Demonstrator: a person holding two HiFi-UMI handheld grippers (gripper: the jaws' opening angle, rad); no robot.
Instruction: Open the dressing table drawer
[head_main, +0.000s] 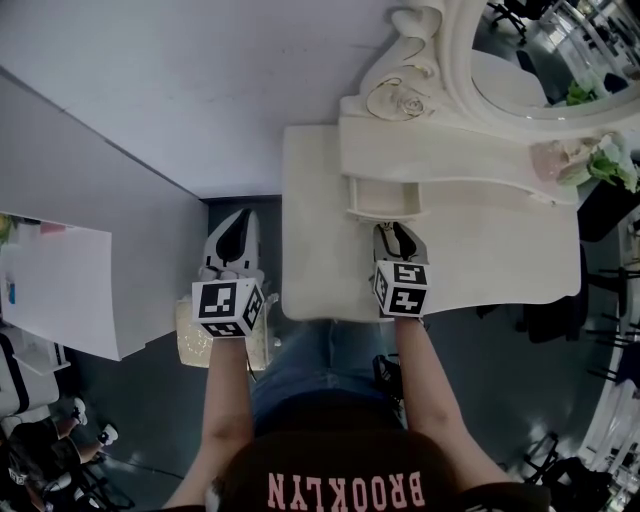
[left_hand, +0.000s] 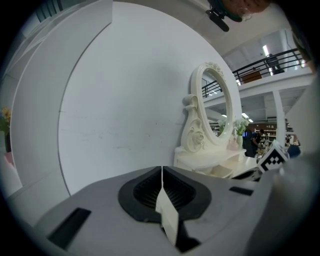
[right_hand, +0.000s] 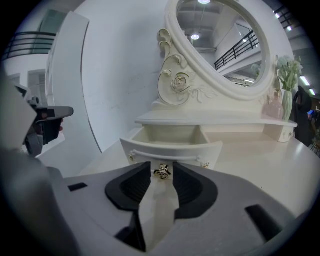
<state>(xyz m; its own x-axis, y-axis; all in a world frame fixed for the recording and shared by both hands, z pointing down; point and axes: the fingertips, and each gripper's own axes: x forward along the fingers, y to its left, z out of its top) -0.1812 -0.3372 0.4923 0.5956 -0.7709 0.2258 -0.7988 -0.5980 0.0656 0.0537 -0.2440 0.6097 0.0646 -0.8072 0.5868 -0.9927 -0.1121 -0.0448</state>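
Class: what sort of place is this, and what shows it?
Probably a staged set inside a large hall: an ornate dressing table against a bare partition wall, with a balcony railing beyond.

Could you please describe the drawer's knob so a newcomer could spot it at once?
Find the cream dressing table with the oval mirror; below its shelf one small drawer stands pulled out. At the middle of its front sits the knob, between the open jaws of the right hand-held gripper. It is ornate gold, larger than the tiny gold studs at the front's ends.
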